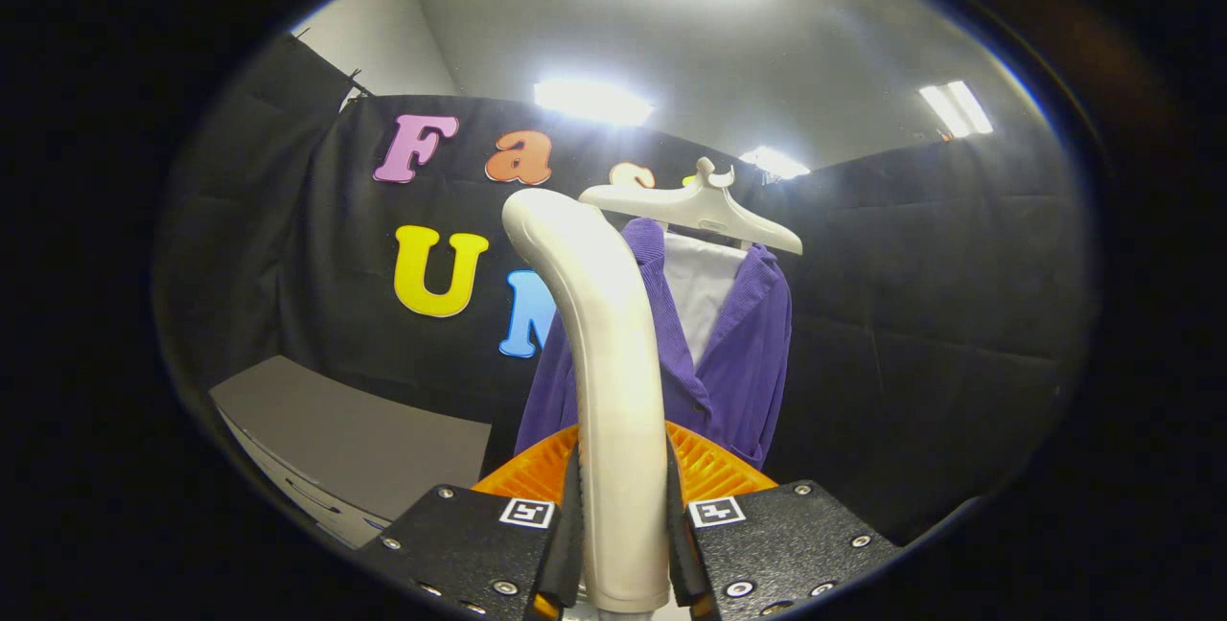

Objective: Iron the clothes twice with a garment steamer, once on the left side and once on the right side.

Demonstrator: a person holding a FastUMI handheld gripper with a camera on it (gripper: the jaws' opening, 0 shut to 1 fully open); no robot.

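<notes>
Two black fingers of the gripper (623, 544) pinch the cream plastic handle of the garment steamer (604, 362), which rises upright between them. Its orange ribbed base (714, 468) sits just ahead. Beyond hangs a purple corduroy jacket (738, 362) on a white plastic hanger (695, 204).

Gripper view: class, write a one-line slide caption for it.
Gripper fingers clamp the garment steamer's cream handle, held upright before a purple jacket on a white hanger.
</notes>
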